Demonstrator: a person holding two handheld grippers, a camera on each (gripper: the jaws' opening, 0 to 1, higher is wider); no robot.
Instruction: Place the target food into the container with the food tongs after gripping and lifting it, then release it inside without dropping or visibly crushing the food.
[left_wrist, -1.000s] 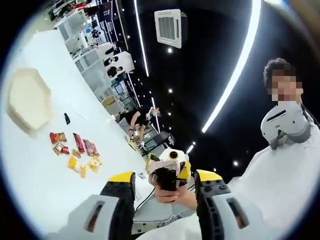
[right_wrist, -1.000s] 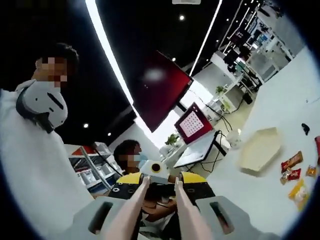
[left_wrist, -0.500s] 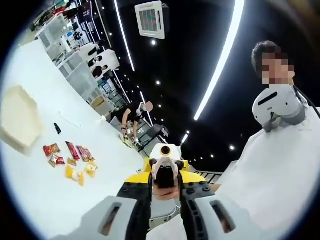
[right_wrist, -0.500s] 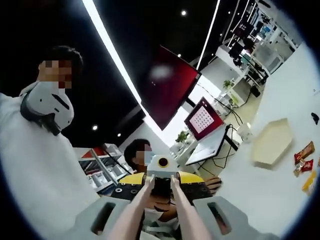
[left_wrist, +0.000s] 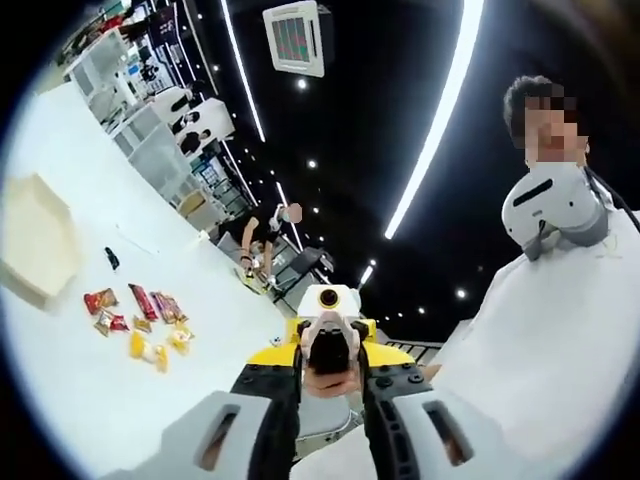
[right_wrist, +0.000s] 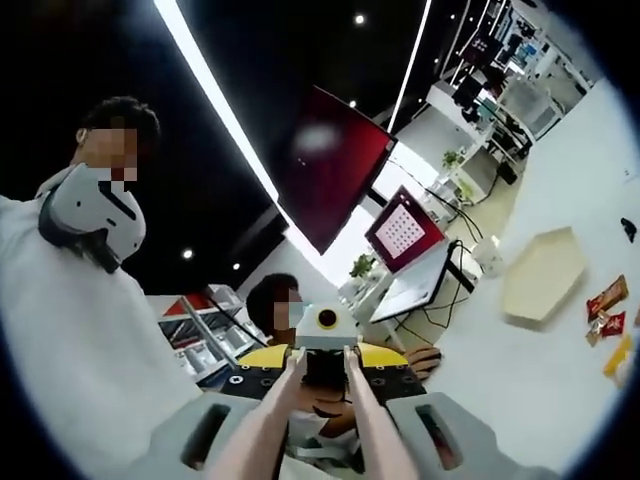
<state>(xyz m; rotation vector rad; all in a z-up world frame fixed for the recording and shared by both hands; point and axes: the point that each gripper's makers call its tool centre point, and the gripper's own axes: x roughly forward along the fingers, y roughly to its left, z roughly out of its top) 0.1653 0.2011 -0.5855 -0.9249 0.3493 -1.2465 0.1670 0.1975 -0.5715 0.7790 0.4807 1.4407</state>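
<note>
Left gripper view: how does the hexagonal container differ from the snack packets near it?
The container is one large, pale beige piece with a raised rim. The snack packets are several small pieces in red and yellow. The container sits alone, while the snack packets are scattered in a loose cluster. Both lie on the white table, apart from each other.

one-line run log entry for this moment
left hand-held gripper: shut, empty | right hand-held gripper: holds pink food tongs | beige hexagonal container: empty

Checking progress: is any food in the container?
Empty: the container's inside looks bare; snack packets lie on the table beside it.
</note>
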